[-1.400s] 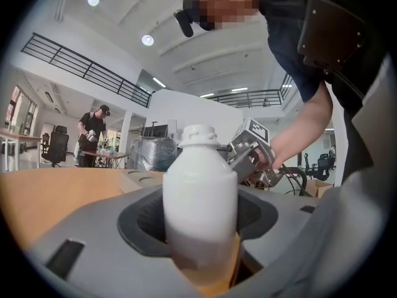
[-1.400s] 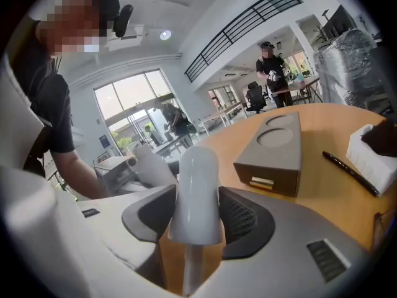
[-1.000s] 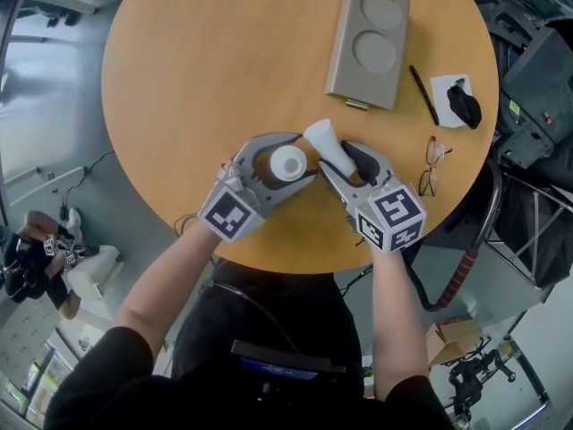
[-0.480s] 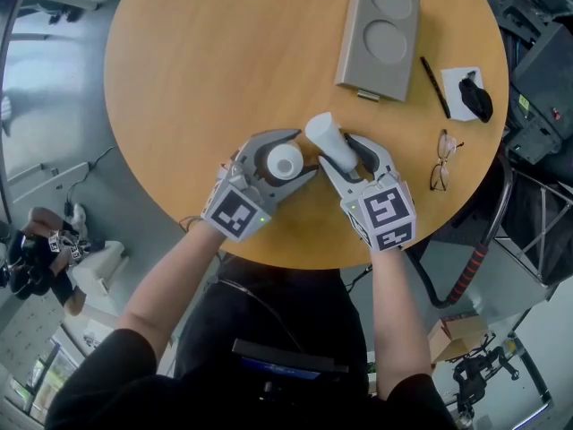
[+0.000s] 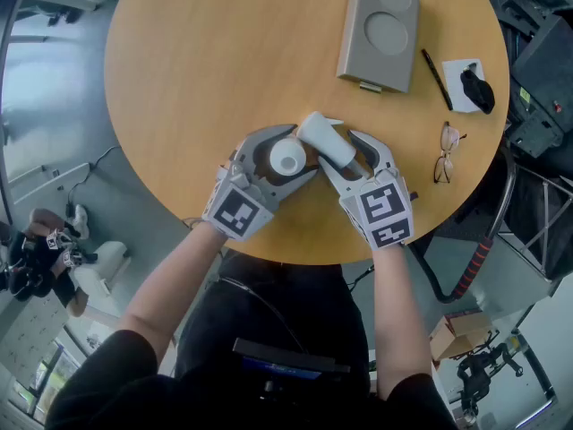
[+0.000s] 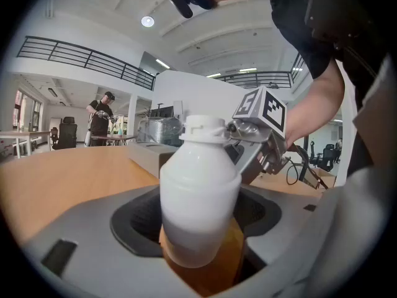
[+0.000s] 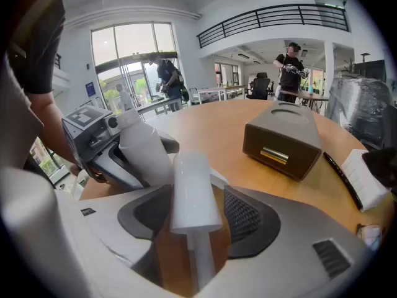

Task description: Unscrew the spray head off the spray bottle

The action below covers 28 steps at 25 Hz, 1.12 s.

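Bright, even indoor light from ceiling spots [image 6: 147, 21] and tall windows [image 7: 133, 51]. Worktop [image 5: 224, 70] evenly lit, soft shadows, no harsh glare. Gripper views are fisheye with dark vignetted corners; close-up spray bottle [image 6: 200, 197] slightly soft. Head view sharp.

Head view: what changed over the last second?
Both tools' jaws have just been opening. The left tool has loosened round the upright bottle. The right tool has loosened round the spray head, and bare table now shows beside it. Each part still sits between its jaws. The tray, pen and glasses are unchanged.
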### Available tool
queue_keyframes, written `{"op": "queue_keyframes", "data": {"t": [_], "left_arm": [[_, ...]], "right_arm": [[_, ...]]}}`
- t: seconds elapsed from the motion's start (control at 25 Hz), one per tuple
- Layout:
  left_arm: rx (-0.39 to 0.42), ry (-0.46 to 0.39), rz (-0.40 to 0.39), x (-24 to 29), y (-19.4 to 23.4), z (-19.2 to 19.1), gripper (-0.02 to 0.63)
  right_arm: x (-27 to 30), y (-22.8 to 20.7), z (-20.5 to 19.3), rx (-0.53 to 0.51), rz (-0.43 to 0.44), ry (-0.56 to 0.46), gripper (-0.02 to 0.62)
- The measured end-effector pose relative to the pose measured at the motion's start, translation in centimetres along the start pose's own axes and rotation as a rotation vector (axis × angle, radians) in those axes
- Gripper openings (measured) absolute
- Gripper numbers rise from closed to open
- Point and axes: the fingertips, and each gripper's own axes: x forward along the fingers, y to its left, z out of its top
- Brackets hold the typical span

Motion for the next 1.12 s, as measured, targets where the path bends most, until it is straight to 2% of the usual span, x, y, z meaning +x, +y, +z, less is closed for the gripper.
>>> {"op": "queue_keyframes", "data": {"t": [0.36,0.6,0.76,0.84,1.0,1.12], "left_arm": [[-0.003,-0.026,0.033,-2.1,0.0,1.4,0.357],[0.024,-0.025,0.046,-5.1,-0.6,4.4,0.357],[0.016,-0.05,0.069,-8.7,-1.2,8.5,0.357],[-0.006,-0.07,0.073,-10.8,-1.7,11.4,0.305],[-0.073,-0.144,0.088,-14.7,-2.8,18.0,0.274],[-0.102,-0.198,0.104,-17.3,-3.7,23.1,0.154]], "right_arm": [[-2.3,0.7,1.3,0.001,-0.01,-0.059,0.29],[-5.7,2.8,5.1,-0.027,0.026,-0.156,0.298],[-9.7,5.7,8.7,-0.052,0.089,-0.262,0.298],[-12.3,7.5,10.9,-0.077,0.128,-0.326,0.296],[-18.4,10.0,16.1,-0.08,0.173,-0.477,0.253],[-23.3,11.4,20.0,-0.062,0.202,-0.594,0.164]]}}
